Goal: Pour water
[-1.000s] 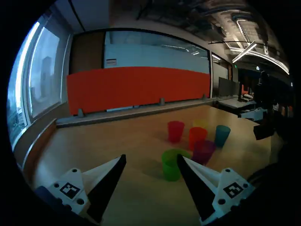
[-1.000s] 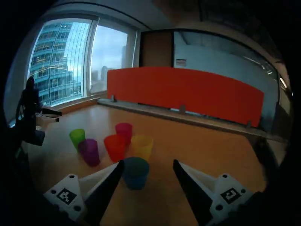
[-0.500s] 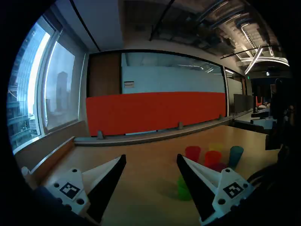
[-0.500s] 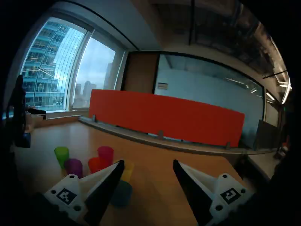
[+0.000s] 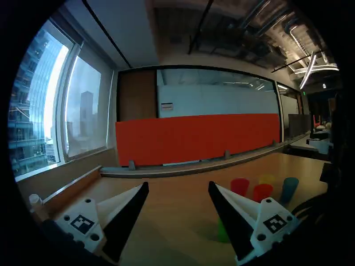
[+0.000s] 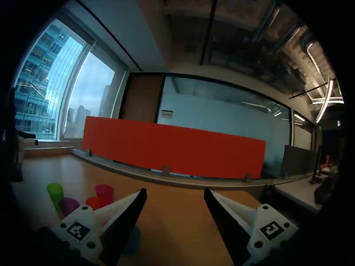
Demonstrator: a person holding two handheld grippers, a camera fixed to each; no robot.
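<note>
Closest to the camera in the left gripper view, the left gripper [image 5: 177,184] is spread wide with nothing between its fingers, pointing out over the table [image 5: 177,213]. Green cup [image 5: 220,231] stands just past it, half hidden behind one finger. A bit farther on are the red cup [image 5: 239,186], orange cup [image 5: 262,192] and teal cup [image 5: 290,189], with the yellow cup [image 5: 267,178] behind them. All are upright and close together on the table.

Right gripper [image 6: 174,190] is also released and empty, with the cluster low on its left side. Purple cup [image 6: 69,205] sits just beside the green one there. Cannot tell if any cup holds water.

Cups look like thin smooth plastic, so probably light, easy to tip, and likely to flex or slip if squeezed hard. Best hold is across the middle of the wall, below the rim, with gentle pressure. An outer cup like the green or teal one looks easiest to reach without knocking its neighbours.

Beyond the table edge runs an orange partition [image 5: 199,137], with tall windows [image 5: 44,119] to one side.
</note>
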